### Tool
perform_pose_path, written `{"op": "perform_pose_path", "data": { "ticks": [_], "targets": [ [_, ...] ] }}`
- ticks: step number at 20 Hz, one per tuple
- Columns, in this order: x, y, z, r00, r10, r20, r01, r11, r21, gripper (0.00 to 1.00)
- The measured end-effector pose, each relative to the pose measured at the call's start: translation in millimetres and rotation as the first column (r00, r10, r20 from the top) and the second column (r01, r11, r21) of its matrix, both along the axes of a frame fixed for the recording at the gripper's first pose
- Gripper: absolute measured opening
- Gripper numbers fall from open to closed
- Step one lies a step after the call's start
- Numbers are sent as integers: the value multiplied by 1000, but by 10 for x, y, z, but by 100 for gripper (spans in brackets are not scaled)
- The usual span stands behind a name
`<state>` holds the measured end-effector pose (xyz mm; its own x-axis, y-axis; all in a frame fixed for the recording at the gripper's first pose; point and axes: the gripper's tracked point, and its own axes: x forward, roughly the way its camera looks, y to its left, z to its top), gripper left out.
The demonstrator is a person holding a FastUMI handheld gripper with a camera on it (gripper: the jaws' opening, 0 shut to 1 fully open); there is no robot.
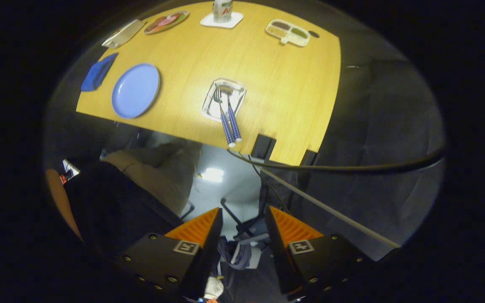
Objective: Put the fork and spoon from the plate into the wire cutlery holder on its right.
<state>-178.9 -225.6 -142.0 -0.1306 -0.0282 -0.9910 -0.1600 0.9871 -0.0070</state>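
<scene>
The blue plate [136, 89] lies on the wooden table [293, 92] with nothing on it. To its right stands the wire cutlery holder [210, 110]. The fork [218, 99] and the spoon [228, 91] sit inside it, side by side, their blue checked handles [230, 128] sticking out over the table's near edge. My gripper [243, 210] hangs well back from the table, above the floor. It is open, with a wide gap and nothing between its fingers [198, 229].
A blue cloth [97, 72] lies left of the plate. At the table's far side are a white tray [122, 33], an oval dish [166, 22], a can on a white coaster [222, 11] and a compartment dish [288, 32]. A black cable [352, 168] crosses ahead. A person's leg [154, 168] is beside the table.
</scene>
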Motion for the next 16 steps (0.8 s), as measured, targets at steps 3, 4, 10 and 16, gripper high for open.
{"op": "perform_pose_path", "data": {
  "ticks": [3, 4, 10, 16],
  "targets": [
    [375, 383, -86, 848, -150, 509, 115, 988, 99, 98],
    [462, 495, -47, 741, -202, 640, 150, 979, 134, 98],
    [459, 890, 147, 326, -222, 919, 181, 969, 170, 99],
    [764, 1439, 284, 165, -159, 973, 47, 987, 153, 97]
  ]
}}
